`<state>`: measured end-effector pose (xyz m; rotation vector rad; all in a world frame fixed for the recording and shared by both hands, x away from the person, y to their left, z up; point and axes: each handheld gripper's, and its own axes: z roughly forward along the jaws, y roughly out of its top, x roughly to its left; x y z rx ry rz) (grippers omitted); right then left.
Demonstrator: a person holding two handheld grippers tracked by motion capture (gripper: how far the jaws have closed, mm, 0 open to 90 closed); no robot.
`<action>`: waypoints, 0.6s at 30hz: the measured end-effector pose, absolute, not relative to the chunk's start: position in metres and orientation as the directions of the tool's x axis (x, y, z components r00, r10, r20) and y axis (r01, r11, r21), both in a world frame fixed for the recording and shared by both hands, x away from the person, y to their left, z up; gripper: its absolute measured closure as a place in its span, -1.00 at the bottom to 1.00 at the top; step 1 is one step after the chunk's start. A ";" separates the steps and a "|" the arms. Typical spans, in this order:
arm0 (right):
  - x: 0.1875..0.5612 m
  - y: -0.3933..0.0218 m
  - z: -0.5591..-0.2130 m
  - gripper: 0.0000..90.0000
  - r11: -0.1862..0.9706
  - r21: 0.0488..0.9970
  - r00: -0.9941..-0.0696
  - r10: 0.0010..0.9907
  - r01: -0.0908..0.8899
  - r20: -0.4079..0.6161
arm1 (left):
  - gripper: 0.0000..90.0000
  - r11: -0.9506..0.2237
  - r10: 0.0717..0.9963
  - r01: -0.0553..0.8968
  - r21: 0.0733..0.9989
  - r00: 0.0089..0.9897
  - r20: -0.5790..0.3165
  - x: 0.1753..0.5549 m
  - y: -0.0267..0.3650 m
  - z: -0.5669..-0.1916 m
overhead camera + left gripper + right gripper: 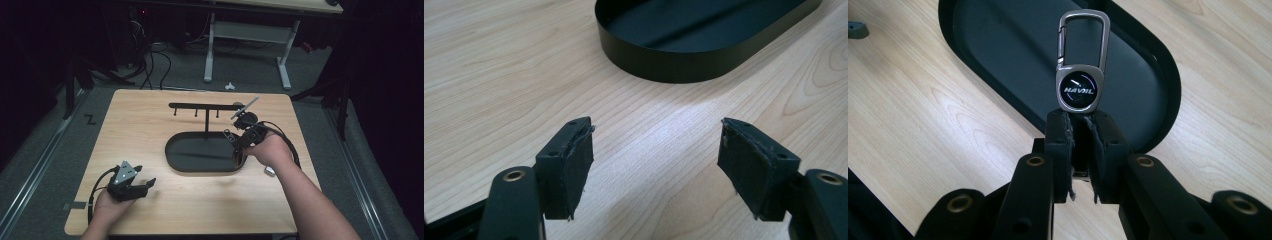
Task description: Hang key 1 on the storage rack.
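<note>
Pale wooden table (150,120), dark room

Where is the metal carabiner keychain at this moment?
The carabiner keychain is clamped in the right gripper, held above the black oval tray near the hook stand.

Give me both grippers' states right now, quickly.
Left gripper: open, nothing between the jaws, over bare table.
Right gripper: shut on the carabiner keychain, held above the black tray.
</note>
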<state>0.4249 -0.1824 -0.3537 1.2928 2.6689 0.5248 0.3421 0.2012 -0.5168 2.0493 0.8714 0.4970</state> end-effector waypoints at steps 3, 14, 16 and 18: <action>0.430 -0.178 -0.349 0.78 0.574 0.373 -0.629 0.777 0.729 0.033 | -0.32 -0.394 0.751 0.413 0.821 0.660 0.027 0.338 0.209 -0.517; 0.441 -0.175 -0.338 0.78 0.567 0.394 -0.628 0.778 0.724 0.035 | -0.32 -0.375 0.777 0.426 0.824 0.628 0.029 0.330 0.221 -0.517; 0.444 -0.174 -0.335 0.78 0.566 0.398 -0.628 0.777 0.722 0.034 | -0.32 -0.376 0.779 0.429 0.822 0.627 0.030 0.329 0.221 -0.518; 0.446 -0.174 -0.334 0.78 0.569 0.404 -0.632 0.774 0.716 0.031 | -0.32 -0.378 0.781 0.429 0.820 0.624 0.034 0.329 0.222 -0.518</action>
